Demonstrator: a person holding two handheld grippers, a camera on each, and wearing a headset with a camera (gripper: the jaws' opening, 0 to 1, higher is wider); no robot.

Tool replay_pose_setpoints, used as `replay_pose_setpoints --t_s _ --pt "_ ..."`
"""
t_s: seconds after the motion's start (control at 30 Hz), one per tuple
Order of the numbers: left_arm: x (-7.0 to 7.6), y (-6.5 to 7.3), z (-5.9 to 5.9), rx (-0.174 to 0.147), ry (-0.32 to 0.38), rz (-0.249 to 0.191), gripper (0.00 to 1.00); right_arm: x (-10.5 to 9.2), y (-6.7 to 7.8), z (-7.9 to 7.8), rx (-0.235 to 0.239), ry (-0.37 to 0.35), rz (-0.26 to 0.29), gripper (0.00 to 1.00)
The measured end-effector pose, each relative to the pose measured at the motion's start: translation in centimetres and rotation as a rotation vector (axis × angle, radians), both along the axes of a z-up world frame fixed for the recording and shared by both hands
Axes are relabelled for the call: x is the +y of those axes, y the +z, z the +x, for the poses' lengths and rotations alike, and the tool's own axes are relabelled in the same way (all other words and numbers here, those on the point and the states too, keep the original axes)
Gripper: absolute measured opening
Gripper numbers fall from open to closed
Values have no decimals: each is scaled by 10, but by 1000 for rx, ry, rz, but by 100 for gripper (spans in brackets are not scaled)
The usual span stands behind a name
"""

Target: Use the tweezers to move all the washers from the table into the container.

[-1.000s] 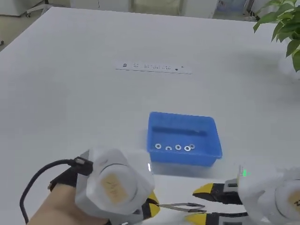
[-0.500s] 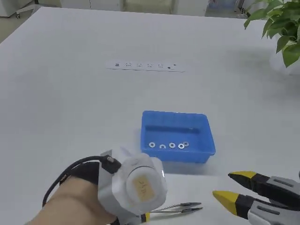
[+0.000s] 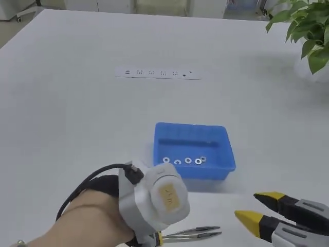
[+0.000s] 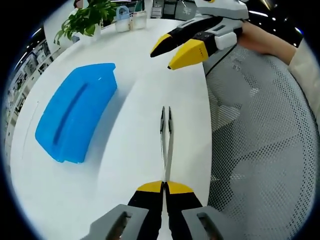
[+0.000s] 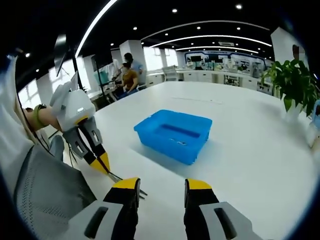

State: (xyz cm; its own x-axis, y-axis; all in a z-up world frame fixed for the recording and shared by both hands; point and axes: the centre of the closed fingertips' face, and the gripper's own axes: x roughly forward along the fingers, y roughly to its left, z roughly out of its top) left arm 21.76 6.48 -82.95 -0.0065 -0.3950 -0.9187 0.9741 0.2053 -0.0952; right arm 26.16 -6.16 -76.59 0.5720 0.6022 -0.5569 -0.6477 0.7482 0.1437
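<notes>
The blue container (image 3: 193, 138) stands on the white table with several washers (image 3: 183, 161) in a row along its near wall. My left gripper (image 3: 159, 237) at the bottom of the head view is shut on the back end of the metal tweezers (image 3: 191, 233), which lie flat and point right. In the left gripper view the tweezers (image 4: 166, 142) run straight out from the shut yellow jaws (image 4: 164, 187), with the container (image 4: 75, 117) off to the left. My right gripper (image 3: 247, 205) stands open just right of the tweezers' tips, holding nothing. The right gripper view has its open gripper (image 5: 161, 184) facing the container (image 5: 172, 134).
A white power strip (image 3: 157, 73) lies across the far middle of the table. A green plant (image 3: 308, 31) stands at the far right corner. A grey mesh chair (image 4: 250, 150) sits past the table's near edge. People stand far back in the room (image 5: 129, 75).
My right gripper has drawn back to the right, away from the tweezers' tips. The left gripper keeps the tweezers and has rolled a little. The head camera has shifted slightly.
</notes>
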Motion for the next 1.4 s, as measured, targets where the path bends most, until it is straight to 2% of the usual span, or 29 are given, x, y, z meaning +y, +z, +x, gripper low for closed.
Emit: replay_pose_setpoints --t_s 0.03,0.23,0.3,0.33,0.37,0.4,0.43,0.47,0.6,0.63,0.67,0.73,0.77,0.8,0.83,0.93,1.03,1.07,1.1,1.17,1.23,1.33,1.4 --pt "0 0 0 0 4 1 0 0 -1 0 -5 8 -21 32" --pt "0 0 0 -8 51 3 0 -2 -3 -1 -2 13 -34 32" --pt "0 2 1 -28 90 -18 0 -2 -4 -1 1 13 -33 32" --pt "0 3 0 -27 109 -28 2 -2 -5 -2 2 13 -33 33" --pt "0 6 -3 -11 144 -44 4 -3 -5 -3 6 10 -35 33" --pt "-1 8 -3 -15 164 -61 6 -5 -4 -4 4 6 -35 33" --pt "-1 12 -1 -33 198 -88 9 -6 -1 -4 -1 -1 -29 33" --pt "0 15 -2 -36 217 -98 10 -7 1 -3 -7 -9 -20 33" --pt "5 40 0 -108 343 -202 18 -10 15 6 -35 -57 39 36" --pt "6 46 2 -131 377 -229 22 -11 18 7 -39 -59 45 38" --pt "6 54 4 -161 406 -276 26 -12 23 7 -50 -58 45 39" --pt "9 64 6 -196 476 -325 32 -12 34 8 -90 -52 33 46" --pt "11 69 7 -215 506 -345 34 -12 42 8 -112 -37 29 50" --pt "12 78 9 -252 527 -386 36 -12 47 7 -127 -27 27 53" --pt "14 84 11 -275 567 -409 38 -14 54 7 -150 -8 26 56" --pt "23 115 16 -373 695 -529 49 -18 68 6 -193 26 23 61" --pt "31 133 16 -421 786 -602 62 -19 85 3 -248 72 8 68" --pt "34 136 16 -430 807 -606 66 -20 87 2 -259 78 5 70" --pt "38 142 15 -465 819 -618 70 -20 90 2 -274 86 0 72" --pt "42 151 13 -505 841 -631 73 -22 94 1 -292 94 2 76" --pt "43 158 12 -527 853 -645 77 -22 106 4 -331 74 58 82" --pt "45 179 12 -591 880 -704 86 -23 113 4 -369 55 72 88" --pt "45 189 12 -622 889 -740 89 -26 115 7 -392 34 68 95"
